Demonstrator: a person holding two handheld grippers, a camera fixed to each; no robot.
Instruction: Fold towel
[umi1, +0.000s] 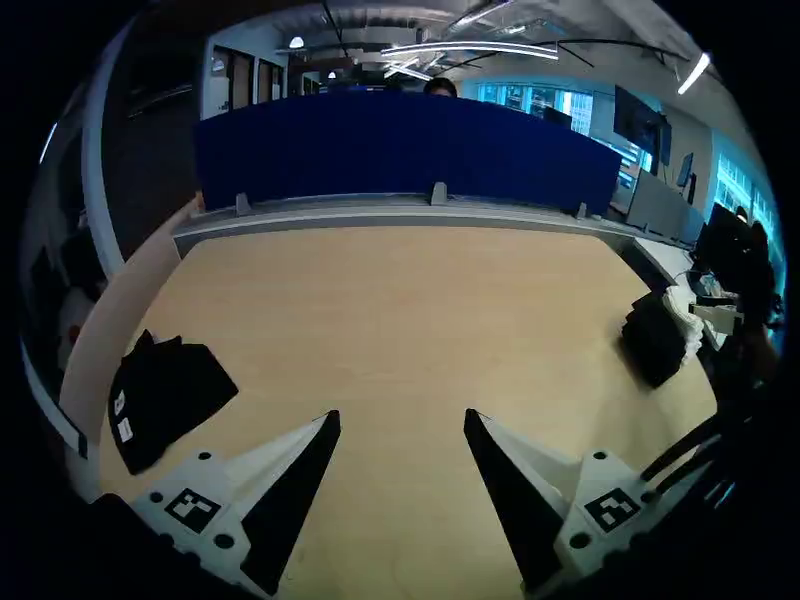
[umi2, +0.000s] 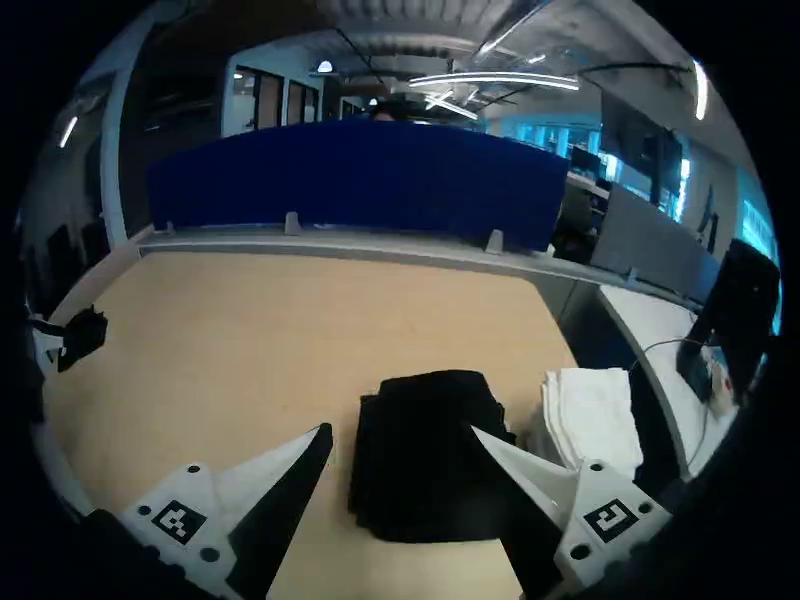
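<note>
A stack of folded black towels (umi2: 430, 450) lies on the wooden table (umi2: 250, 330) near its right edge, just ahead of my right gripper (umi2: 400, 430). That gripper is open, its fingertips reaching either side of the stack's near end without holding it. The same black stack (umi1: 655, 340) sits far right in the left gripper view. A loose black towel (umi1: 160, 400) with small white tags lies flat at the table's left edge, ahead and left of my left gripper (umi1: 400, 420), which is open and holds nothing.
Folded white towels (umi2: 595, 410) lie right of the black stack. A blue divider panel (umi1: 400, 150) runs along the table's far edge. A dark chair (umi2: 740, 290) and desks stand to the right. A small dark object (umi2: 85, 335) sits at the left edge.
</note>
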